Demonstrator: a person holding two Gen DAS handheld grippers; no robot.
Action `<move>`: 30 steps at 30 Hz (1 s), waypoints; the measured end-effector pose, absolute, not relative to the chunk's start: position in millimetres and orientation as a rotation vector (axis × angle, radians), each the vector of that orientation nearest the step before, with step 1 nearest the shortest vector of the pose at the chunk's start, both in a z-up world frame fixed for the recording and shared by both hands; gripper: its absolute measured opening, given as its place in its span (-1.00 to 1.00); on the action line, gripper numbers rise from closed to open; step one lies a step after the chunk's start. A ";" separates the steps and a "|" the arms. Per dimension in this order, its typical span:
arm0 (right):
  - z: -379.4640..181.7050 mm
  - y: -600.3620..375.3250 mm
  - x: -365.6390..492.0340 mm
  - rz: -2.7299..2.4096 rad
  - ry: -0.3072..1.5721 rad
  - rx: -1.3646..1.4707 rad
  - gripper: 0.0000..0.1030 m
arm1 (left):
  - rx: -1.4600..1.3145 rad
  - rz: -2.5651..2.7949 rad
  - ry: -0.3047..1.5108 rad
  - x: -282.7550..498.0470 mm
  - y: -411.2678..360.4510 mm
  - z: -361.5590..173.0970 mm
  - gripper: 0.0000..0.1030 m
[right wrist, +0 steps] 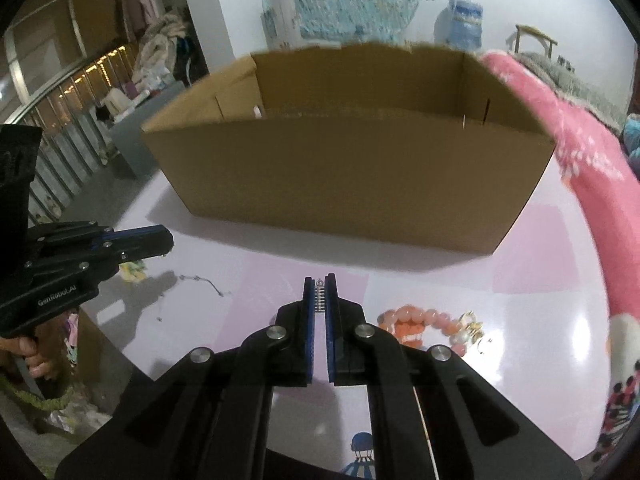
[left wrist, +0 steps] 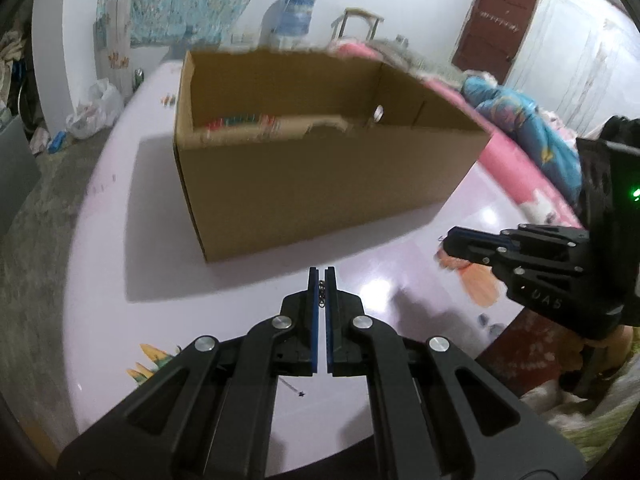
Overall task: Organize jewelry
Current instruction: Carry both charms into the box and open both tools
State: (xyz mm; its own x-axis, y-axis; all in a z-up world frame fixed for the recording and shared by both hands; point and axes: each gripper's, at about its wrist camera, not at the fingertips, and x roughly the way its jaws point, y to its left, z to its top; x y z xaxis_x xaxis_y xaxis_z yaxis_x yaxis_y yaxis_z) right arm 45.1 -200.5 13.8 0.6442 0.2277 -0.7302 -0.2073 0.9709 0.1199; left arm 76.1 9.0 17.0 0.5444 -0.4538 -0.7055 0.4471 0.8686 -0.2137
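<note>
From the left wrist view, the left gripper (left wrist: 321, 276) has its blue pads closed on a short length of dark chain (left wrist: 321, 292) — only a few links show between the pads, so what kind of piece it is I cannot say. It hangs above the glossy worktop (left wrist: 160, 280), just short of the near wall of the open cardboard box (left wrist: 320, 184), which stands in the middle; a pinch at the fingertips leaves the chain free to drop into the box, probably the next step. The gripper points forward and steeply down at that wall. To the right, the right gripper (left wrist: 450, 240) reaches in sideways, pads together.

From the right wrist view, the right gripper (right wrist: 319, 280) is closed on a small silver spring-like piece with a loop at its top (right wrist: 319, 298), held clear of the worktop (right wrist: 540, 280) before the box (right wrist: 352, 184). A pink bead bracelet (right wrist: 416, 320) lies near and to the right, beside pale pearl-and-gold bits (right wrist: 468, 326). A thin chain (right wrist: 200, 280) trails on the surface to the left, below the left gripper (right wrist: 168, 238), whose handle a hand (right wrist: 30, 354) grips — pistol fashion.
</note>
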 end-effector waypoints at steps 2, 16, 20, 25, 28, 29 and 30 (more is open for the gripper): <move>32.7 -202.4 42.8 0.270 0.788 0.029 -0.90 | -0.020 -0.574 0.794 72.8 10.3 36.9 -0.96; 87.6 -238.3 172.5 0.443 0.846 0.150 -0.90 | -0.027 -0.684 0.865 189.5 -36.6 89.1 -0.96; 63.5 -251.8 216.2 0.451 0.988 0.228 -0.90 | -0.039 -0.671 1.011 234.5 -58.4 61.8 -0.96; 51.2 -259.1 231.0 0.396 1.034 0.227 -0.88 | -0.084 -0.635 1.117 260.1 -64.1 41.4 -0.70; 50.9 -266.2 233.0 0.390 1.016 0.249 -0.79 | -0.092 -0.627 1.108 261.1 -65.0 39.9 -0.43; 52.4 -269.4 230.1 0.384 1.008 0.253 -0.72 | -0.089 -0.624 1.103 261.3 -65.4 40.9 -0.33; 53.6 -272.8 228.5 0.378 0.999 0.255 -0.70 | -0.089 -0.621 1.098 261.4 -65.0 41.5 -0.31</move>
State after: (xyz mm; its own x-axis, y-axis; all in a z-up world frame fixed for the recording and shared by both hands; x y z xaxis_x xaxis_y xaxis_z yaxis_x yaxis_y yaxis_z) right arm 228.5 -272.8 53.6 0.4847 0.4216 -0.7663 -0.1913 0.9060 0.3775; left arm 261.4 -65.0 41.5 0.3051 -0.5106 -0.8039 0.4254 0.8283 -0.3646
